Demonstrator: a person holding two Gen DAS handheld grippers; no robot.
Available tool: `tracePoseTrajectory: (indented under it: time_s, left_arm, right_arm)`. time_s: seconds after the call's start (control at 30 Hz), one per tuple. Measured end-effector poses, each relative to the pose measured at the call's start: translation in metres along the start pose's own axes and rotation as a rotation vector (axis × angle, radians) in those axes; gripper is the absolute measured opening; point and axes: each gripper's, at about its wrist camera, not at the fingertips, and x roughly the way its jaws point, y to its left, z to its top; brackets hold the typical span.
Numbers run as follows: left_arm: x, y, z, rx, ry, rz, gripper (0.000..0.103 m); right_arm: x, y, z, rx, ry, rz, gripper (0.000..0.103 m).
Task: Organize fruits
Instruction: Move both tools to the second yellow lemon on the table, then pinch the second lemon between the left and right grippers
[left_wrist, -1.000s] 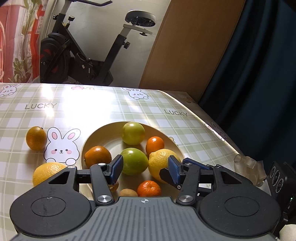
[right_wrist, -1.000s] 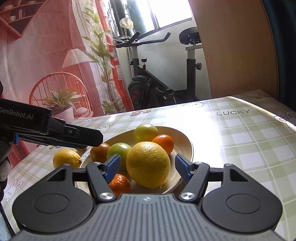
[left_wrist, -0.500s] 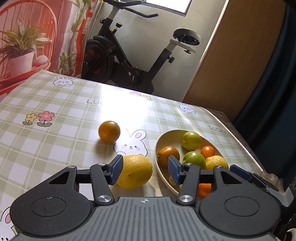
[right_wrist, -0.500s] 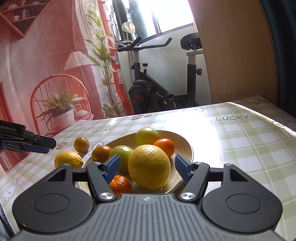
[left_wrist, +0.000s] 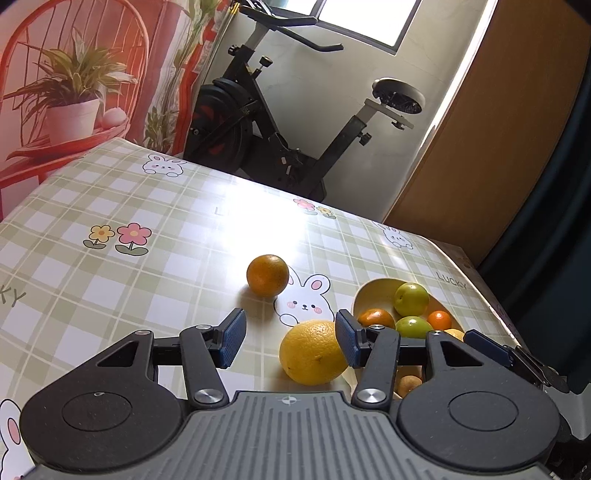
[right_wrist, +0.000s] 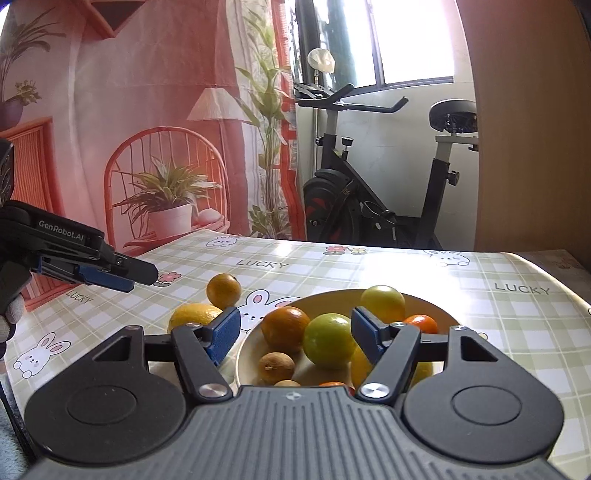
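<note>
- left gripper (left_wrist: 288, 338) – jaws spread wide, nothing clamped; blue pads (left_wrist: 232, 338) hang over the checked tablecloth (left_wrist: 110, 280)
- lemon (left_wrist: 312, 352) on the cloth, inside the gap but hard against the left gripper's right pad; whether it touches cannot be told
- orange (left_wrist: 267, 275) loose on the cloth, ahead of the left gripper, just left of the printed rabbit (left_wrist: 304, 301)
- bowl (left_wrist: 373, 291) to the front-right of the left gripper, partly behind its right finger; holds green and orange fruit
- right gripper (right_wrist: 295, 334) – released too, jaws apart, gripping nothing, held over the near side of the bowl
- ahead-left of its left pad, outside the bowl rim, the lemon and the loose orange sit close together on the cloth
- between its pads: dark orange (right_wrist: 285, 328), green fruit (right_wrist: 330, 345); small brown fruit (right_wrist: 276, 367) nearer the camera
- yellow-green fruit (right_wrist: 382, 302) and small mandarin (right_wrist: 421, 323) at the far side of the bowl, beyond the right pad
- yellow fruit low in the bowl, mostly hidden behind the right finger
- exercise bike (right_wrist: 373, 206) past the table's far edge
</note>
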Motion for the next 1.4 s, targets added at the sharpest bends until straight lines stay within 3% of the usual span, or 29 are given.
tracePoseTrajectory:
  time_s: [0.6, 0.83, 1.17, 1.4]
  left_arm:
    - [-0.003, 0.037, -0.002, -0.125, -0.016, -0.002, 0.058]
    - [0.001, 0.036, -0.003, -0.133, -0.007, -0.016, 0.059]
    - [0.021, 0.016, -0.010, -0.092, 0.062, -0.053, 0.060]
    - [0.030, 0.011, -0.016, -0.089, 0.089, -0.067, 0.060]
  right_arm:
    - [0.075, 0.062, 0.001, -0.119, 0.132, 0.147, 0.069]
    - [0.102, 0.069, -0.007, -0.125, 0.200, 0.129, 0.074]
    - [0.101, 0.063, -0.010, -0.108, 0.247, 0.187, 0.076]
    - [0.101, 0.070, -0.013, -0.145, 0.257, 0.223, 0.067]
